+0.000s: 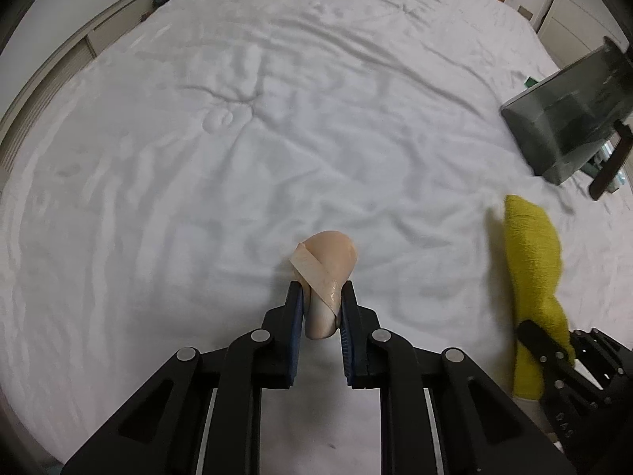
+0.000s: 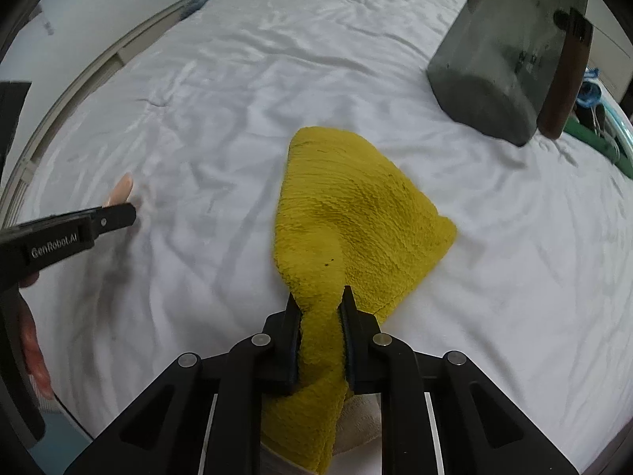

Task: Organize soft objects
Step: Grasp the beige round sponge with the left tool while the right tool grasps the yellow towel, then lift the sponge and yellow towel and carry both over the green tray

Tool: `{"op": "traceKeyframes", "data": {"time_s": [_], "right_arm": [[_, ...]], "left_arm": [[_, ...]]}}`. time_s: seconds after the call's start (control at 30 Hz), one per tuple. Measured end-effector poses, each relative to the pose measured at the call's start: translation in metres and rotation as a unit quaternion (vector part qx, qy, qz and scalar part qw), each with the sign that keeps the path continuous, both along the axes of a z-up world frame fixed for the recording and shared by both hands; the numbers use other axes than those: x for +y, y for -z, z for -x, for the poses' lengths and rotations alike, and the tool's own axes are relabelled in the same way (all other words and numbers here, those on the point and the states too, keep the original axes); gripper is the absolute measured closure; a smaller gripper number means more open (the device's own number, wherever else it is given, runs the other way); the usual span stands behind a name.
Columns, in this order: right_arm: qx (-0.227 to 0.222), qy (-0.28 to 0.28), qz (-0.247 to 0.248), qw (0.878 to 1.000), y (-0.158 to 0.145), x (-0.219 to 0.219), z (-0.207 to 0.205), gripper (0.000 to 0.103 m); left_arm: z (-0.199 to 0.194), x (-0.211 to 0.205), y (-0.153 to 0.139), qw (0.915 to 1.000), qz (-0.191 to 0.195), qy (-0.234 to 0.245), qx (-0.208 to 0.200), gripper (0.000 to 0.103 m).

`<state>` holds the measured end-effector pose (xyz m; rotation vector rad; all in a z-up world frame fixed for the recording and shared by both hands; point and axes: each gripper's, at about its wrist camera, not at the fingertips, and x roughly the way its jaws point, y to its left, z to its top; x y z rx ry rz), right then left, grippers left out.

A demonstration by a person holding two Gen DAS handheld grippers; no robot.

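Yellow terry cloth (image 2: 356,217): clamped at one bunched corner by your right gripper (image 2: 319,297), jaws closed tight on the fabric; the rest fans out toward centre frame in the right wrist view, and whether it touches the white bedsheet (image 2: 277,59) cannot be told.

Peach ballet shoe (image 1: 326,273): pinched at lower centre of the left wrist view by your left gripper (image 1: 322,289), jaws narrowed onto it, toe pointing away over the sheet.

Grey bin (image 2: 502,47): upper right of the right wrist view, tilted, opening not visible from here.

Handling note: the bin looks like the likely destination. Lift the cloth high enough that its loose tail clears the rim, and keep both grips firm until each item is over the opening.
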<state>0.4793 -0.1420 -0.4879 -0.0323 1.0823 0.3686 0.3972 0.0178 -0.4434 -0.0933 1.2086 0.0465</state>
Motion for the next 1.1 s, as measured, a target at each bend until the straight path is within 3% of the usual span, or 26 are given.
{"op": "traceKeyframes", "data": {"time_s": [0.27, 0.6, 0.9, 1.1], "right_arm": [[-0.018, 0.001, -0.023, 1.000, -0.035, -0.045, 0.013, 0.088], [-0.028, 0.072, -0.025, 0.997, -0.076, -0.178, 0.013, 0.088], [-0.051, 0.112, -0.008, 0.992, -0.101, -0.295, -0.027, 0.088], [-0.086, 0.140, 0.016, 0.986, -0.111, -0.341, -0.066, 0.088]], "left_arm": [[-0.002, -0.056, -0.044, 0.9988, 0.016, 0.043, -0.017, 0.089], [-0.015, -0.180, -0.084, 0.9903, 0.050, 0.127, -0.025, 0.089], [-0.041, -0.317, -0.116, 0.9755, 0.085, 0.198, -0.044, 0.089], [-0.081, -0.387, -0.127, 0.9695, 0.096, 0.215, -0.069, 0.089]]}}
